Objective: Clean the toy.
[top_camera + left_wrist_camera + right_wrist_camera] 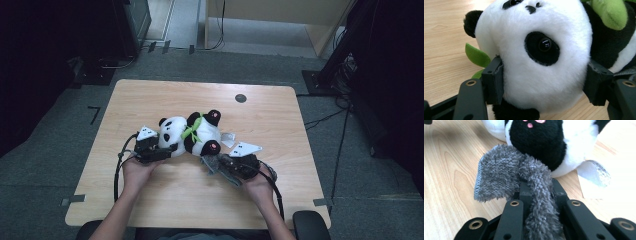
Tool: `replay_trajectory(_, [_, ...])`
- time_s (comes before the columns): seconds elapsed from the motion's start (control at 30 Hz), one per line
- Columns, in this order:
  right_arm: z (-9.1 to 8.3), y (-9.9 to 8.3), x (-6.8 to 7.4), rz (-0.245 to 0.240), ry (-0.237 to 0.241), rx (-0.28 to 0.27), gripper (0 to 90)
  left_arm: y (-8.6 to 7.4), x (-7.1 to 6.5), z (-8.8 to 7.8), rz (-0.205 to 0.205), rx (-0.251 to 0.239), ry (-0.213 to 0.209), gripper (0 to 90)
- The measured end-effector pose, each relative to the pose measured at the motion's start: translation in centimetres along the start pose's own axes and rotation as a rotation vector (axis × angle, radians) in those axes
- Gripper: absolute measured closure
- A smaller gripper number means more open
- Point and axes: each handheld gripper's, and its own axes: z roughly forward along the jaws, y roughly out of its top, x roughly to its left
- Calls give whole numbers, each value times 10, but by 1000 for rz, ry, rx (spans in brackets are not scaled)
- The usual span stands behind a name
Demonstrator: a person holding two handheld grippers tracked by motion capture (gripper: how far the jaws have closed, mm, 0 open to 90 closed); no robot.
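You are working on the light wooden table [150, 195], where the soft black-and-white panda toy with a green scarf [192, 132] is lying on its side near the middle. Your left hand-held gripper [167, 152] is squeezing its white head from both sides. Your right hand-held gripper [216, 162] is pinching the fuzzy grey cloth [499, 175] tight, just beside the panda's black foot [541, 142]. Keep holding the head steady, and pull the cloth slowly so it isn't slipping out.
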Motion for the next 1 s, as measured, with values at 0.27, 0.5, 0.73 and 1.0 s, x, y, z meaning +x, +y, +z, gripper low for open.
replay_trajectory(0.27, [3, 19, 29, -64, 113, -47, 771, 2, -2, 0, -4, 5, 10, 301])
replay_trajectory(0.5, [54, 51, 65, -135, 161, -27, 771, 3, -4, -1, -7, 7, 14, 300])
replay_trajectory(0.73, [87, 67, 76, -144, 126, -10, 771, 3, -8, -2, 6, 12, 16, 300])
replay_trajectory(1.0, [89, 60, 68, -131, 54, -17, 770, 2, -6, -1, 7, 10, 11, 299])
